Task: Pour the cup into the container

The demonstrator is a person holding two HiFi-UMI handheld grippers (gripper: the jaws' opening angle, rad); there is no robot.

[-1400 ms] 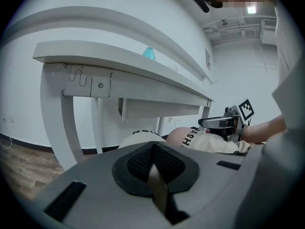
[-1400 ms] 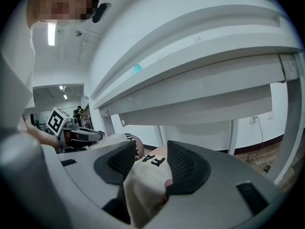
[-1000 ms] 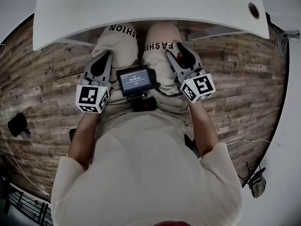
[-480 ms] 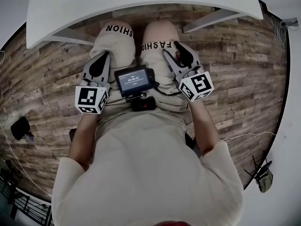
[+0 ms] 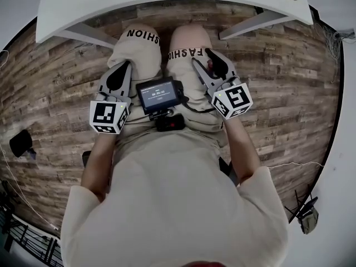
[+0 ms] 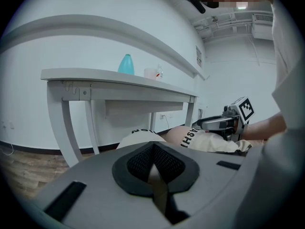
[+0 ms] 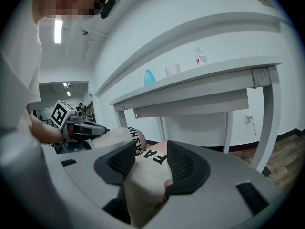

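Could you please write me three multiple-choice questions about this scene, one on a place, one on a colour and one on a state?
1. Where does the bottle stand?
A. In a sink
B. On the table
C. On a chair

2. What colour is that bottle?
A. Red
B. Black
C. Light blue

3. How do the jaws of the left gripper stand?
A. Together, with nothing between them
B. Wide apart
C. Clamped on the bottle

Answers:
1. B, since the left gripper view shows the bottle upright on the white tabletop.
2. C, since it shows light blue against the white wall.
3. A, since in the left gripper view the two dark pads meet at their tips.
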